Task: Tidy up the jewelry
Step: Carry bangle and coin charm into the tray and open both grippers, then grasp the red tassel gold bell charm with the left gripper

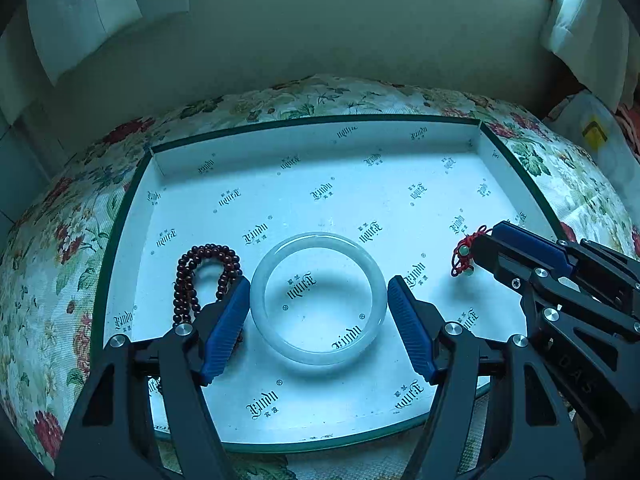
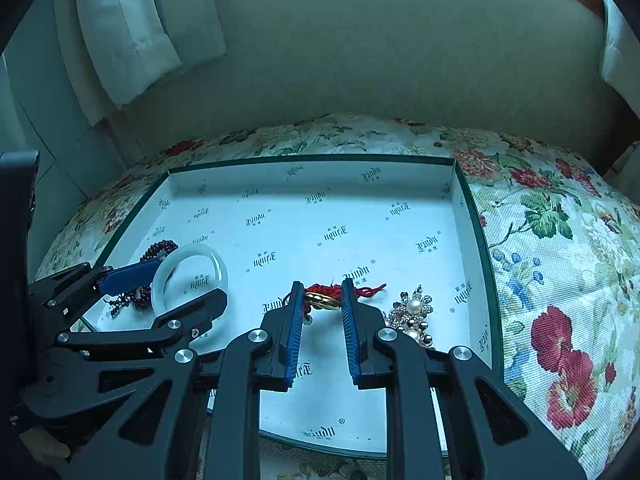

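A white jade bangle (image 1: pixel 316 356) sits between the blue pads of my left gripper (image 1: pixel 319 280), which press on its two sides. A string of dark red beads (image 1: pixel 200 268) lies in the tray by the left finger, partly hidden under it. My right gripper (image 2: pixel 322 286) is shut on a red knotted cord charm (image 2: pixel 320 290) with a gold piece. In the left wrist view the right gripper (image 1: pixel 480 248) shows at the right with the red cord charm (image 1: pixel 460 258) at its tip. The right wrist view has the left gripper (image 2: pixel 192 280) and bangle (image 2: pixel 192 249) at its left.
Both grippers are over a white tray (image 1: pixel 320 120) with a dark green rim and printed logos. It rests on a floral cloth (image 2: pixel 560 240). A pearl brooch (image 2: pixel 414 308) lies in the tray just right of the right gripper. An upholstered backrest rises behind.
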### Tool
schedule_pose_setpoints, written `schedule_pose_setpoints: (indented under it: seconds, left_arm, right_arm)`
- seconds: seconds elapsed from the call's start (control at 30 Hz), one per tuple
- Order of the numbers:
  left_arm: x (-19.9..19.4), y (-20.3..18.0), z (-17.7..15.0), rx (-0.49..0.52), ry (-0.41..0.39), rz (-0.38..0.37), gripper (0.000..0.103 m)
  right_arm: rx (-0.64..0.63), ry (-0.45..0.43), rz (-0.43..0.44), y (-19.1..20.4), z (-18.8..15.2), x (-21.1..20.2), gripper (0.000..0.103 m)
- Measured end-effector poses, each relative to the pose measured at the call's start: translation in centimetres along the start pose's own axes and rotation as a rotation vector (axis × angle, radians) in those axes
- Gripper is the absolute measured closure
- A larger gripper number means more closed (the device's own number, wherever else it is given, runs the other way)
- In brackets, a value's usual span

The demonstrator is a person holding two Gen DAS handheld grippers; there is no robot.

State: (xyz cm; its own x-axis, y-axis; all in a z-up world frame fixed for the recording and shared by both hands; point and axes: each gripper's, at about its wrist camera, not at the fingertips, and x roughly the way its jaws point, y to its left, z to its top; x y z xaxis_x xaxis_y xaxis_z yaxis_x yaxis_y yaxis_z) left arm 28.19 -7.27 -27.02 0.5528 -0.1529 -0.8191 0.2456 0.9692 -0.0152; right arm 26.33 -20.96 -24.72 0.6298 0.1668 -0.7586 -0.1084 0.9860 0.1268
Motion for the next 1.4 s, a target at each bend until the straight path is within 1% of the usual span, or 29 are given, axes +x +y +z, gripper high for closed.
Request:
schedule_pose_setpoints:
  seconds: [0.13,0.47,0.53,0.57,0.6,0.77,0.9,1.07,1.4]
  left_arm:
    - [0.8,0.3,-0.5,-0.013,0.023,-0.005,0.032]
    - [0.3,0.3,-0.8,-0.02,0.021,-0.005,0.032]
    - [-0.2,0.3,-0.8,-0.019,0.013,-0.008,0.032]
    - [-0.6,0.3,-0.7,-0.021,0.007,-0.01,0.031]
    - [-1.1,0.3,-0.7,-0.022,0.0,-0.013,0.031]
    - [-3.6,0.5,-1.0,-0.037,-0.024,-0.02,0.031]
    - [-5.6,0.7,-2.1,-0.057,-0.025,-0.025,0.031]
    - [-7.6,0.6,-4.4,-0.079,-0.005,-0.027,0.031]
    - [-10.1,-0.9,-9.6,-0.075,0.048,-0.022,0.031]
  right_arm:
    - [0.01,0.027,0.015,-0.1,-0.5,0.6,0.083]
    - [0.04,0.047,0.017,-0.8,-1.0,0.3,0.081]
    - [0.042,0.039,0.015,-0.9,-0.9,-0.2,0.075]
    - [0.043,0.033,0.014,-0.9,-0.9,-0.6,0.069]
    - [0.043,0.023,0.011,-0.8,-0.9,-1.1,0.065]
    - [0.033,-0.003,0.009,-0.5,-1.2,-3.8,0.065]
    - [0.03,0.001,0.003,-0.3,-2.5,-6.0,0.065]
    - [0.027,0.034,-0.005,0.1,-5.1,-8.1,0.065]
    - [0.037,0.108,-0.036,-0.6,-10.6,-10.8,0.065]
